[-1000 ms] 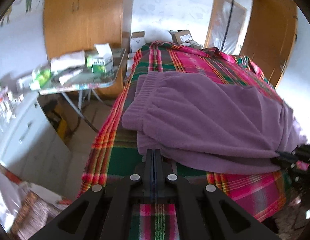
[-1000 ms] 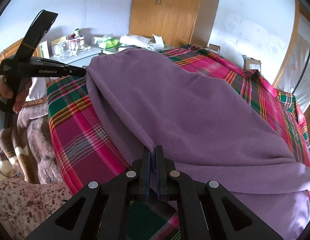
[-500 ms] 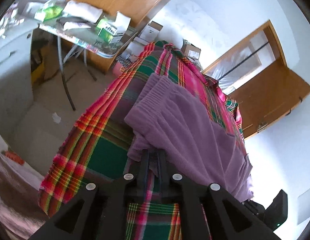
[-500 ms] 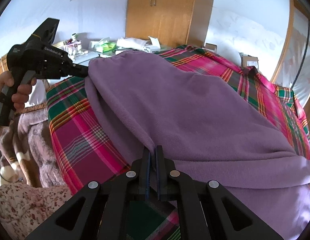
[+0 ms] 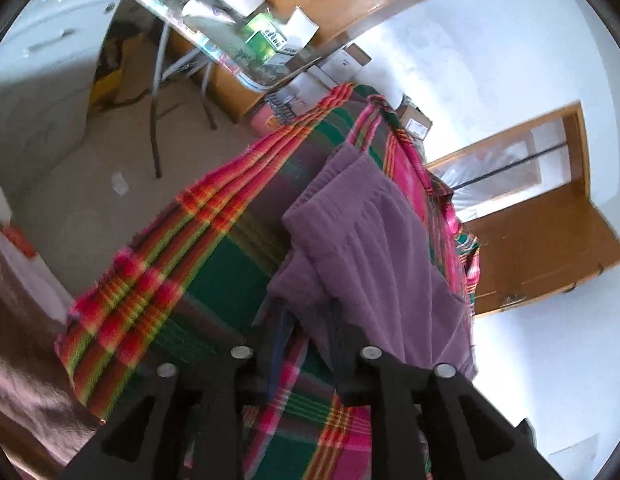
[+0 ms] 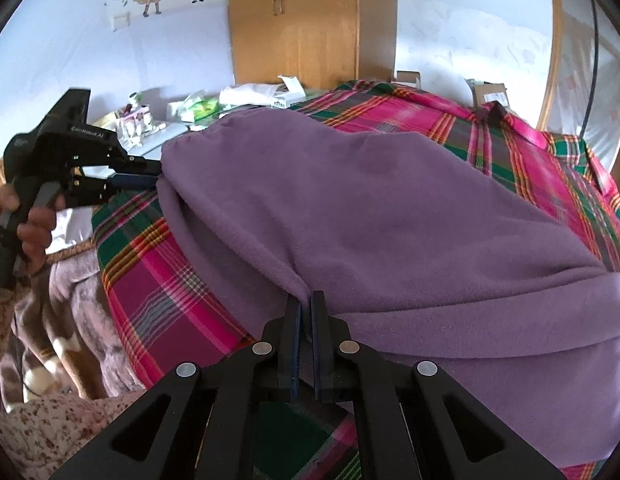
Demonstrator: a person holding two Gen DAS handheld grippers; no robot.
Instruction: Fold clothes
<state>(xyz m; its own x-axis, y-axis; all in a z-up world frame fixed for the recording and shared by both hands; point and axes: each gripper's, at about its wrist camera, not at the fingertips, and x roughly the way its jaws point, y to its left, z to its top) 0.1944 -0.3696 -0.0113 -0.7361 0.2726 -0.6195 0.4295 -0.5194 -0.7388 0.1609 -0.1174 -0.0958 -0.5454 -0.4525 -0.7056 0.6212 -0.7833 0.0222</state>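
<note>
A purple fleece garment [image 5: 381,248] [image 6: 369,208] lies folded over on a bed covered by a pink-and-green plaid spread [image 5: 214,264] [image 6: 150,272]. My left gripper [image 5: 308,320] is open, its two fingers straddling the garment's near corner by the ribbed waistband. In the right wrist view the left gripper [image 6: 156,172] shows at the garment's left corner, jaws apart, held by a person's hand [image 6: 34,224]. My right gripper [image 6: 306,300] is shut on a pinched fold of the garment's near edge.
A folding table [image 5: 246,60] with boxes and packets stands left of the bed, beside a white cabinet [image 5: 50,60]. A wooden wardrobe [image 6: 298,20] stands behind, and an open wooden door [image 5: 529,240] at the right. A brown blanket [image 6: 62,312] hangs below the bed's edge.
My left gripper has gone from shut to open at the garment's corner, and its view has rolled and tilted. The right gripper has kept its hold and barely moved.
</note>
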